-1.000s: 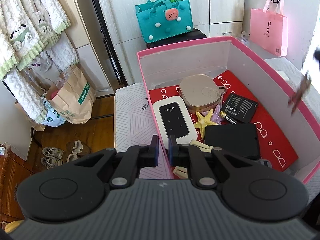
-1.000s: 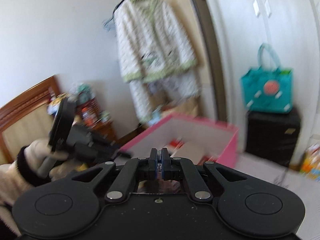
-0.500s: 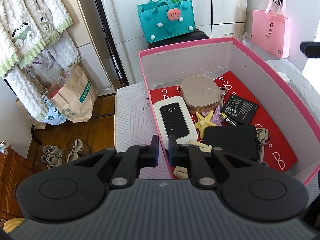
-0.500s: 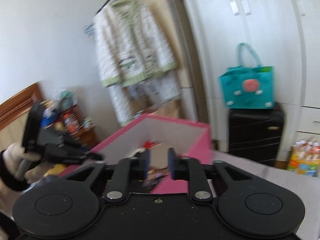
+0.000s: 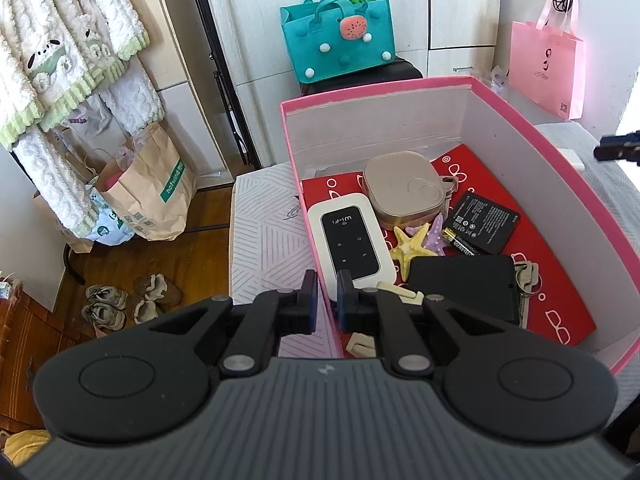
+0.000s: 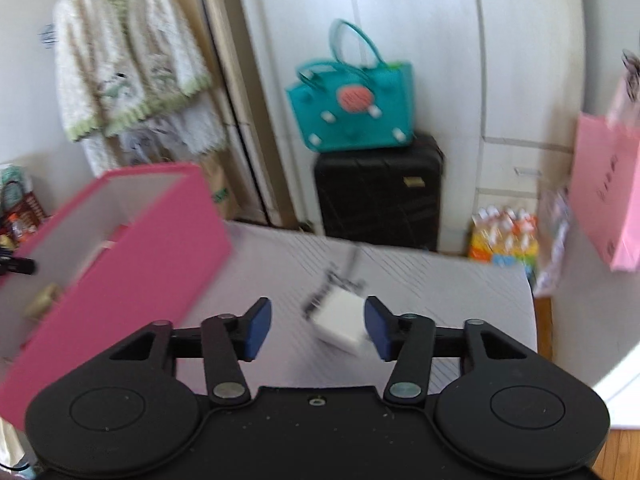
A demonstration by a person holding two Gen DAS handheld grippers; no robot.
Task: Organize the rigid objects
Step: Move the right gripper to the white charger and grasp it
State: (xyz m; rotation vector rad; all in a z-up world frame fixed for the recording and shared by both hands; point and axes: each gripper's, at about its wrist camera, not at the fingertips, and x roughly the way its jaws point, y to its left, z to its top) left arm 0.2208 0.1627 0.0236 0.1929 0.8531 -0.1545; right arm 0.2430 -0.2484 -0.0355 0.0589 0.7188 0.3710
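Note:
A pink box point(image 5: 580, 184) on the bed holds a white Wi-Fi router point(image 5: 350, 236), a beige square case point(image 5: 404, 190), a yellow starfish point(image 5: 408, 246), a black battery pack point(image 5: 480, 222), a black flat case point(image 5: 464, 284) and keys point(image 5: 526, 276). My left gripper point(image 5: 327, 298) is nearly shut and empty at the box's near left rim. My right gripper point(image 6: 318, 328) is open over the bed, right of the box point(image 6: 120, 272). A white cube charger point(image 6: 340, 320) with a dark cable lies between its fingers, near the right finger point(image 6: 376, 326).
A teal bag point(image 6: 352, 108) sits on a black suitcase point(image 6: 380, 192) by the wardrobe. A pink bag point(image 5: 548, 64) hangs at right. Paper bags point(image 5: 152, 196) and shoes point(image 5: 132, 300) are on the wooden floor left of the bed.
My right gripper has opened wide and swung right, away from the box and down over the white charger. Keys now lie in the box. My left gripper has stayed still.

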